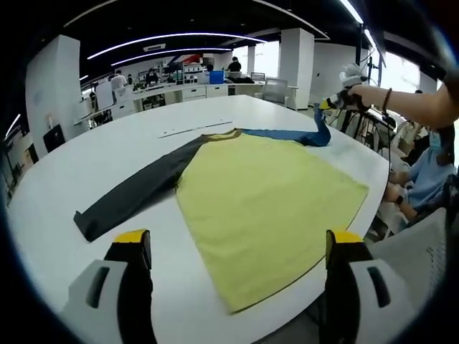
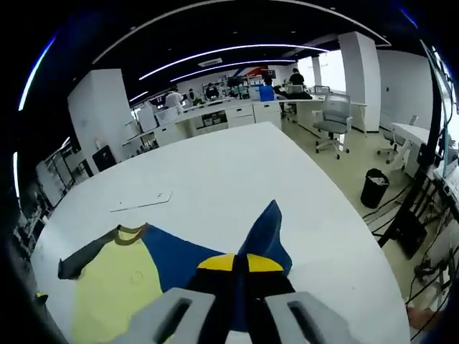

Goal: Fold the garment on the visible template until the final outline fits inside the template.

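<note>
Right claw [image 2: 240, 269] grips the blue sleeve [image 2: 264, 233]; carry it low across the yellow body [image 1: 265, 208], probably. Left claw [image 1: 240, 251] hangs released.

White rounded surface [image 1: 86, 154], edge curving at near side. Lying flat on it: yellow-bodied garment [image 1: 265, 208], dark grey sleeve [image 1: 136, 193] stretched toward left, blue sleeve [image 1: 294, 135] at far side with its end lifted off. Beyond collar, thin pale flat strip [image 1: 195, 129], apart from garment.

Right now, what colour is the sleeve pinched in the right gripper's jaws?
Blue. The sleeve is clamped in the right gripper, clearest in the right gripper view.
</note>
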